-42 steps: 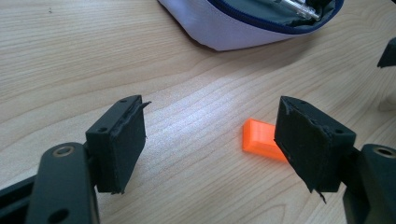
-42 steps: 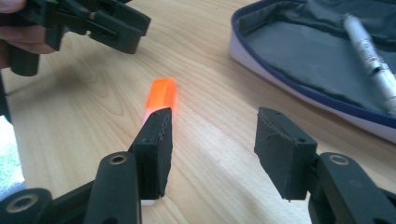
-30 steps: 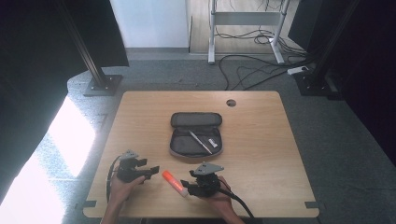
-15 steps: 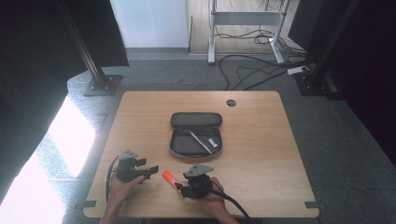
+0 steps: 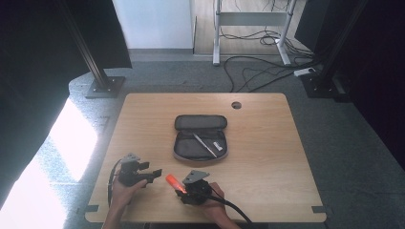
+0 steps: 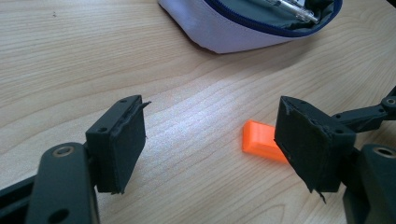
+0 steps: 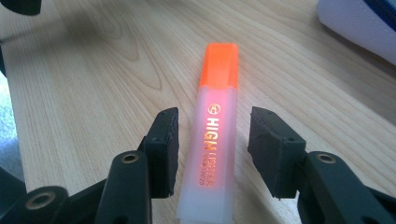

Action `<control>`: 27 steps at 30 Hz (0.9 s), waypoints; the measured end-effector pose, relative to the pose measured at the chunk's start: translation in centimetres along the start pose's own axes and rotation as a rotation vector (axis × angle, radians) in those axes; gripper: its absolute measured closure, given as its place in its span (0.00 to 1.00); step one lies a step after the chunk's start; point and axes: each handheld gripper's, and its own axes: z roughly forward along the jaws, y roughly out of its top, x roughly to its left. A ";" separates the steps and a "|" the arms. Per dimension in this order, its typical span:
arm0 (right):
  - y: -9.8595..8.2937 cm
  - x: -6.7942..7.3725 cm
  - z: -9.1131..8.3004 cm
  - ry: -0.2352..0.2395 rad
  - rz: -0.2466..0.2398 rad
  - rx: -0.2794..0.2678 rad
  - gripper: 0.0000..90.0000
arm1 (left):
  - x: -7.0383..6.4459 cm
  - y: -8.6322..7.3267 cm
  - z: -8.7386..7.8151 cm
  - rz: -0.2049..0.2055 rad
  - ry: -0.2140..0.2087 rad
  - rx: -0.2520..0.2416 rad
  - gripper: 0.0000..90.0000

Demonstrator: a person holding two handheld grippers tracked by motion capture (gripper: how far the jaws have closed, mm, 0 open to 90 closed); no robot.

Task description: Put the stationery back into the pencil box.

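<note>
High view: a wooden table [image 5: 267, 143] with an open pencil case [image 5: 200, 137] near its middle. The case lies unzipped, its dark lid folded back toward the far edge; the lower half holds a pen [image 5: 205, 145] lying diagonally and a small pale item [image 5: 219, 147] beside it, too small to identify. In the left gripper view the case's pale outer wall and blue zipper edge appear at the top, with the pen inside.

The orange highlighter [image 7: 215, 140] lies flat on the table near the front edge, well apart from the case. Right gripper view: the right gripper [image 7: 212, 140] has its jaws spread on either side of the highlighter's translucent body, a narrow gap showing on each side; the orange cap points away from the camera. The barrel reads "HIGH LIGHTER".

The left gripper [image 6: 210, 144] is held just beside the highlighter, jaws wide apart with nothing between them; the orange cap end shows partly behind its right jaw.
</note>
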 end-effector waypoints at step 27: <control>-0.2 0.3 0.3 -0.056 -0.087 0.034 0.73 | 0.0 0.0 0.0 0.001 0.000 0.001 0.28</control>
